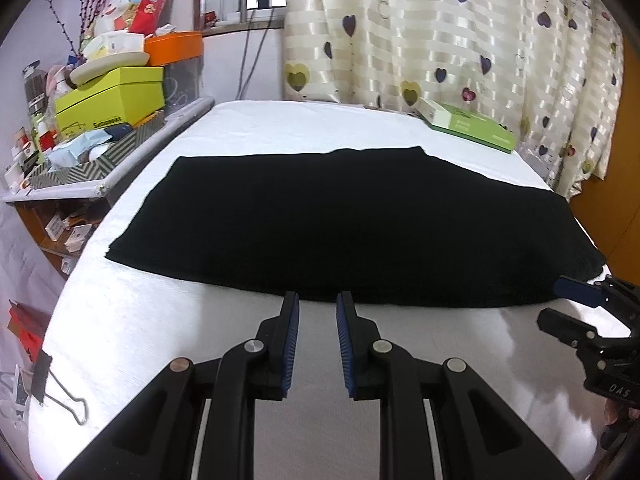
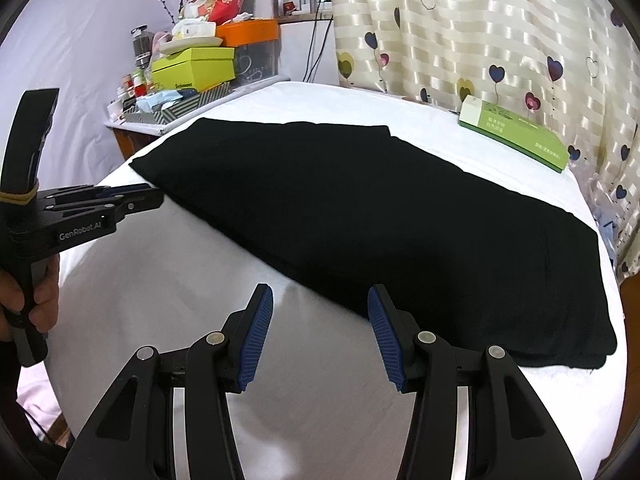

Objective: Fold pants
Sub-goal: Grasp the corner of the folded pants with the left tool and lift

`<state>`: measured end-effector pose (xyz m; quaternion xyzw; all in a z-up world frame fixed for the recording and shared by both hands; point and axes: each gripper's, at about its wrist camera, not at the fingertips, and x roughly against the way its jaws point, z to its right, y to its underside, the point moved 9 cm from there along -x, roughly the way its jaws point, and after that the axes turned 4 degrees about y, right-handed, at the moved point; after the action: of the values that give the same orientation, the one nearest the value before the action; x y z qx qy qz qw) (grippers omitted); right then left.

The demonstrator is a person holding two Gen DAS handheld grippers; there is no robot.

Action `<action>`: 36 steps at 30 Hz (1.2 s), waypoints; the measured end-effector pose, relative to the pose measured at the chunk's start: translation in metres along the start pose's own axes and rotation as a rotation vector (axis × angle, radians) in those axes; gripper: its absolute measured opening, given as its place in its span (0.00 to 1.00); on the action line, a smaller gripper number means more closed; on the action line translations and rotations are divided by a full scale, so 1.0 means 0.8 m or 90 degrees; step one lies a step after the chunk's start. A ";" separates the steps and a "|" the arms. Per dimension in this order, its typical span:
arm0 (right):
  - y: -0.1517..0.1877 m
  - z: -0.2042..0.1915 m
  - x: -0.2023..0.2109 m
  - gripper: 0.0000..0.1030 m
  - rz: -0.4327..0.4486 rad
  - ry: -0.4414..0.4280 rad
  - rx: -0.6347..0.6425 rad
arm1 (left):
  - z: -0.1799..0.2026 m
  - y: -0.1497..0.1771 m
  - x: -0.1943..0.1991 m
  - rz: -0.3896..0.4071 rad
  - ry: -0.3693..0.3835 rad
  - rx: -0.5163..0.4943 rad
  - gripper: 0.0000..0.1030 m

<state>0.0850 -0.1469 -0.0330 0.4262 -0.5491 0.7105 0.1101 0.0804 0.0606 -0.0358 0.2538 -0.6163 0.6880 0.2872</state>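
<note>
Pants [image 1: 352, 224], matte black slab, on white cloth [image 1: 160, 320].

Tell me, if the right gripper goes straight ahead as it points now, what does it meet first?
Most likely the near edge of the black pants, lying flat on the white table. The right gripper is open and empty, with only bare cloth before that edge; depth is unclear.

white table [image 1: 168, 320] bears black pants [image 1: 340, 224], green box [image 1: 472, 124].
</note>
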 end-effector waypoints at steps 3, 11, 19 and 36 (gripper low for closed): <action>-0.004 0.005 -0.003 0.49 0.000 0.004 0.001 | -0.011 -0.002 -0.002 -0.001 -0.012 0.009 0.21; -0.008 0.021 -0.011 0.49 -0.004 0.010 -0.008 | -0.051 -0.005 -0.005 0.005 -0.041 0.043 0.21; -0.014 0.026 -0.013 0.49 -0.001 0.013 -0.005 | -0.111 -0.006 -0.002 0.014 -0.044 0.130 0.35; -0.024 0.025 -0.023 0.49 -0.001 0.002 -0.005 | -0.194 -0.017 -0.036 0.014 -0.040 0.282 0.46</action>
<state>0.1177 -0.1519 -0.0325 0.4250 -0.5514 0.7088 0.1135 0.1108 0.2138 -0.0639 0.3256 -0.4614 0.8014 0.1973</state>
